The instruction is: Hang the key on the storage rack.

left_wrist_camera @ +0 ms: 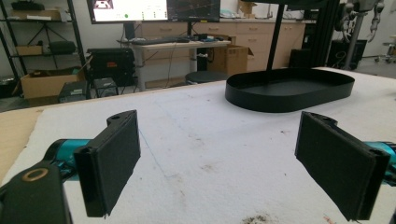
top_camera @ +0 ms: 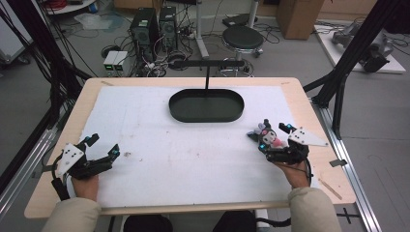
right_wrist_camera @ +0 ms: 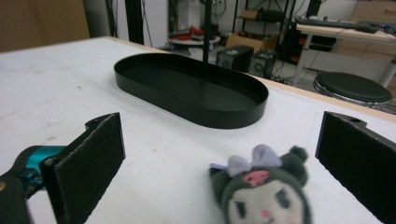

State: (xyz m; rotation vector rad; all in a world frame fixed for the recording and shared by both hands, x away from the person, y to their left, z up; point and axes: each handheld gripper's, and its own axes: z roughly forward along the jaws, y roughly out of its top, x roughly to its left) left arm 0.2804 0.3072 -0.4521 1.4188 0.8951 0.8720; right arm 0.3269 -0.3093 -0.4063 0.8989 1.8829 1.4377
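A small dark plush doll (top_camera: 267,131) with a lilac bow and a pale face sits on the white mat at the right. My right gripper (top_camera: 274,137) stands open around it, one jaw on each side. In the right gripper view the doll (right_wrist_camera: 264,191) sits low between the pads (right_wrist_camera: 88,161), nearer the right one, with a gap on both sides of it. My left gripper (top_camera: 104,144) rests open near the mat's left front, and its pads (left_wrist_camera: 114,156) hold nothing. A black oval tray (top_camera: 208,105) lies empty at the middle back of the table.
The white mat (top_camera: 183,154) covers most of the wooden table (top_camera: 309,104). A thin black post (top_camera: 207,77) with a crossbar rises just behind the tray. A round stool (top_camera: 243,37), computer towers (top_camera: 145,29) and cables stand on the floor beyond the far edge.
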